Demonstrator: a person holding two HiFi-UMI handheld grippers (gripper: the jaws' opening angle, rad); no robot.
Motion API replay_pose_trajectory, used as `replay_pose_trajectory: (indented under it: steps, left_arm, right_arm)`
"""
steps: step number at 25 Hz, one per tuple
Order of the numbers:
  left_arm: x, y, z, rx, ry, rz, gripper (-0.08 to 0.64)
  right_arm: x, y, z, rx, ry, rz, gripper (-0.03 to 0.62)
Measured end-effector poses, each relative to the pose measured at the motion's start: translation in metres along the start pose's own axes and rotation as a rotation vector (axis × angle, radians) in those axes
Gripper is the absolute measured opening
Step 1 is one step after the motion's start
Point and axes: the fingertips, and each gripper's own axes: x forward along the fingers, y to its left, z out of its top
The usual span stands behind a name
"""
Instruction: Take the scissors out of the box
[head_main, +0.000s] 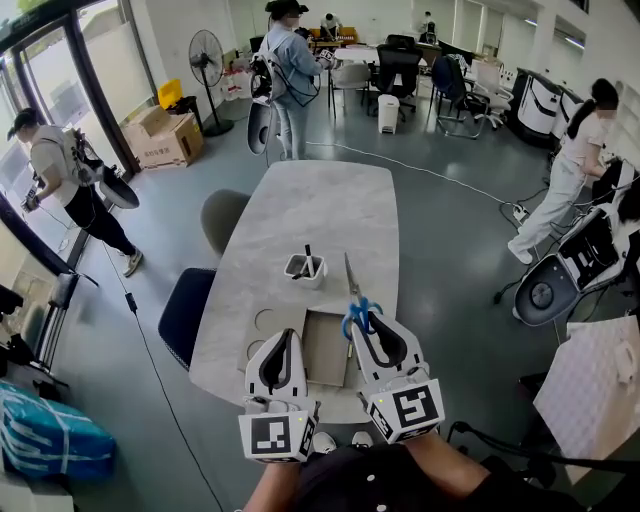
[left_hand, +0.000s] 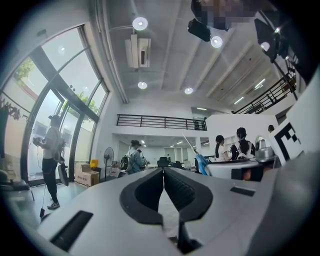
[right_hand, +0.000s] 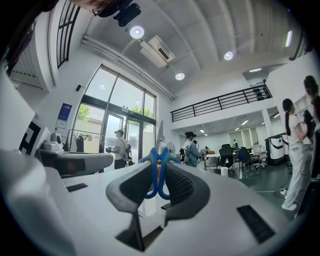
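The scissors (head_main: 352, 287) have blue handles and long metal blades that point away from me. My right gripper (head_main: 362, 320) is shut on the handles and holds them above the table's near end. In the right gripper view the blue loops (right_hand: 157, 172) sit pinched between the pads, under the right gripper (right_hand: 159, 167). A flat brown cardboard box (head_main: 325, 348) lies on the table between the two grippers. My left gripper (head_main: 281, 350) hovers left of it, jaws together and empty. In the left gripper view the left gripper (left_hand: 163, 172) is shut, and the scissors (left_hand: 199, 159) show at the right.
A small white holder (head_main: 305, 268) with dark pens stands further up the grey marble table (head_main: 320, 205). Two chairs (head_main: 188, 310) sit at the table's left side. People stand around the room; one (head_main: 285, 75) is beyond the far end.
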Motion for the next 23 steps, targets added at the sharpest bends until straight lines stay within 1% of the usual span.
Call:
replay_pose_trajectory:
  steps: [7, 12, 23]
  left_arm:
    - [-0.001, -0.007, -0.001, 0.005, 0.001, -0.007, 0.017]
    - [0.003, -0.003, -0.002, 0.004, 0.002, -0.010, 0.017]
    - [0.004, -0.009, -0.007, 0.006, 0.002, -0.010, 0.017]
  right_arm:
    - [-0.005, -0.006, -0.007, 0.016, 0.014, -0.014, 0.080]
    - [0.001, -0.007, -0.009, 0.029, 0.019, -0.020, 0.080]
    - [-0.001, -0.010, -0.014, 0.033, 0.020, -0.015, 0.081]
